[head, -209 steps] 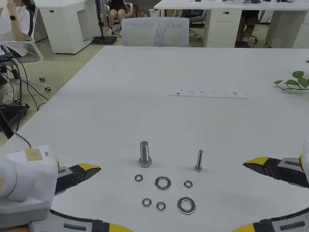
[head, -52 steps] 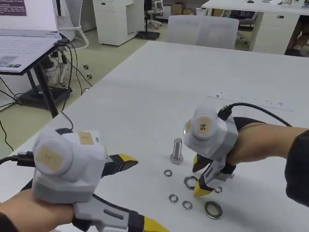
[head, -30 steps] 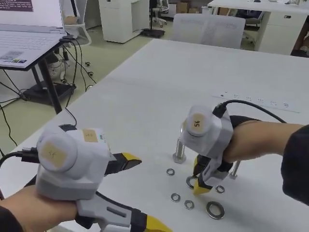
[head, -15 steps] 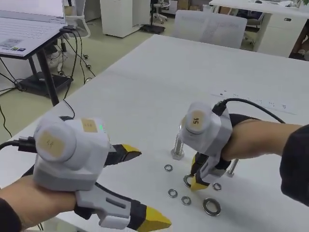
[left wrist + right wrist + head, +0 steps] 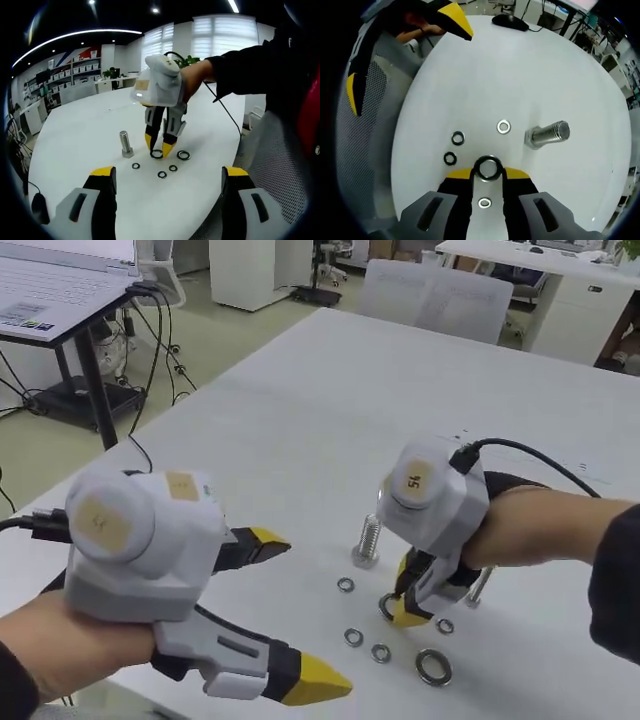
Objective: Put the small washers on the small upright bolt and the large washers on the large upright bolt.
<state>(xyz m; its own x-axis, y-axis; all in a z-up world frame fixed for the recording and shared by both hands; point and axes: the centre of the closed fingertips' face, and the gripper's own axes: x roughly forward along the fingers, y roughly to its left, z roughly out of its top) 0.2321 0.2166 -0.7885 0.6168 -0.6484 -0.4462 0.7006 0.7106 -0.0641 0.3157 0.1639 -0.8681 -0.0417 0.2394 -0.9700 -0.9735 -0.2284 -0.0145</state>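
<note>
Now | right tool (image 5: 159, 148) pinching large washer (image 5: 488, 158) on table (image 5: 300, 420) | left tool (image 5: 302, 610) wide open, empty

On my table (image 5: 300, 410) the large bolt (image 5: 368, 540) stands left of the small bolt (image 5: 478, 586). Small washers (image 5: 353, 637) lie before them, and one large washer (image 5: 487, 167) sits between my right gripper (image 5: 401, 612) tips.

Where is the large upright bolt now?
In the head view the large bolt stands on the white table, just left of the right hand-held gripper, with a small washer in front of it.
</note>
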